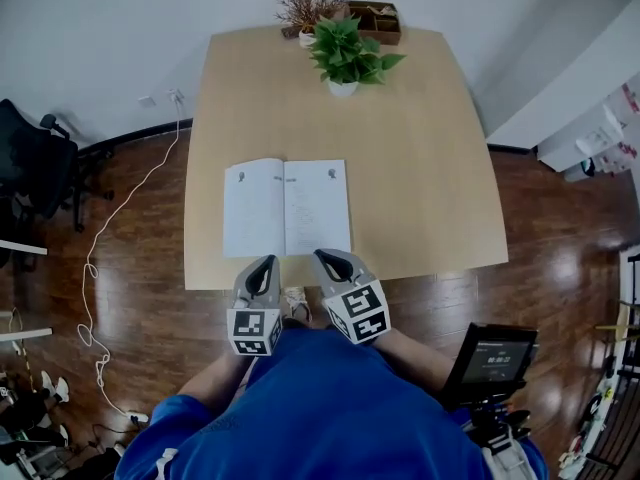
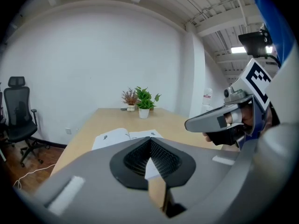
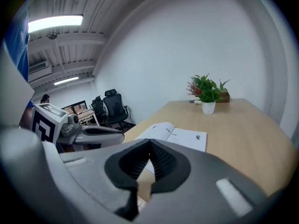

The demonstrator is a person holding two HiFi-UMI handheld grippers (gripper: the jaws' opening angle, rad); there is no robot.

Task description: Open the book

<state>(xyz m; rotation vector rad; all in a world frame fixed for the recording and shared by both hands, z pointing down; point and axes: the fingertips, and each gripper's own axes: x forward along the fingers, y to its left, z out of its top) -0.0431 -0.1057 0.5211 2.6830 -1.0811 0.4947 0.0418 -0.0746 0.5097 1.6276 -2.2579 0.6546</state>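
The book [image 1: 287, 208] lies open and flat on the wooden table [image 1: 420, 188], close to the near edge, with two white printed pages facing up. My left gripper [image 1: 266, 261] hovers just short of the table's near edge below the left page; its jaws are shut and hold nothing. Beside it, my right gripper [image 1: 323, 257] sits below the right page, also shut and holding nothing. Neither touches the book. Past my shut left gripper [image 2: 150, 141], the left gripper view shows the book [image 2: 126, 135]. In the right gripper view the book [image 3: 175, 135] lies beyond the shut right gripper [image 3: 149, 143].
A green potted plant [image 1: 345, 56], a dried plant [image 1: 308, 8] and a wooden box [image 1: 375, 20] stand at the table's far edge. A black office chair [image 1: 30, 163] and a white cable [image 1: 110, 228] are on the floor at left. A screen [image 1: 490, 358] is at lower right.
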